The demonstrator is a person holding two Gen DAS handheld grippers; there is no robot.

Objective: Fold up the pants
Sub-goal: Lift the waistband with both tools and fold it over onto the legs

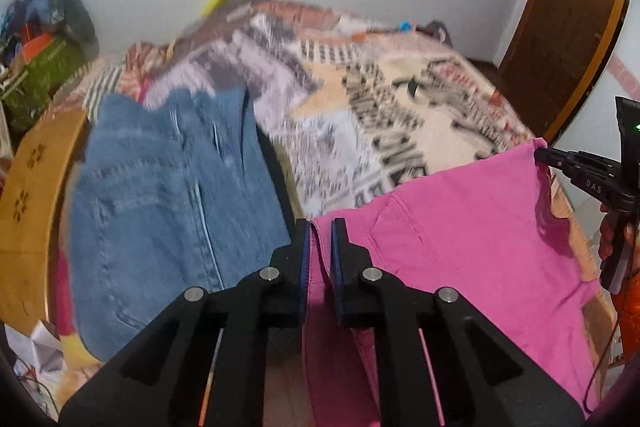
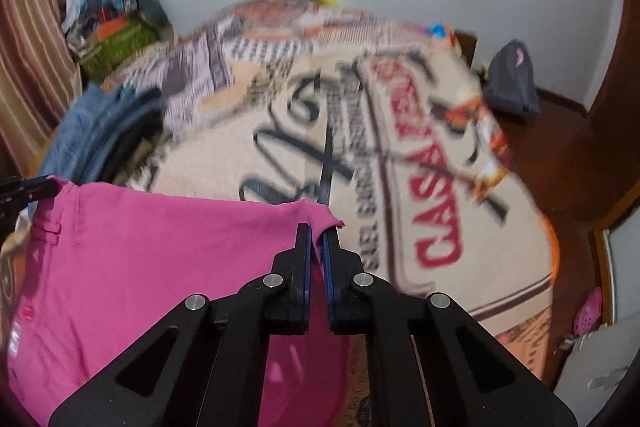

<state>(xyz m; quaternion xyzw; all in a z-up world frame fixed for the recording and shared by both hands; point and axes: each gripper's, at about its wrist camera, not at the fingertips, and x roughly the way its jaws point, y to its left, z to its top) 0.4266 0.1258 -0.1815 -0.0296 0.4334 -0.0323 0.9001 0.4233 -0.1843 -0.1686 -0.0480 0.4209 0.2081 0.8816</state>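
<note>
- Currently my left gripper [image 1: 321,227] pinches one top corner of the pink pants [image 1: 460,227]; my right gripper [image 2: 318,231] pinches the opposite corner; both pairs of fingers are pressed onto cloth.
- Pants hang above the bed [image 2: 400,147] near its front edge; the held edge runs side to side between my grippers, the rest of the garment hanging below it.
- Judgement: both grippers sit equally near; the next move lays the pants flat toward the bed's far edge, clear of the blue jeans [image 1: 168,207] at the left edge.
</note>
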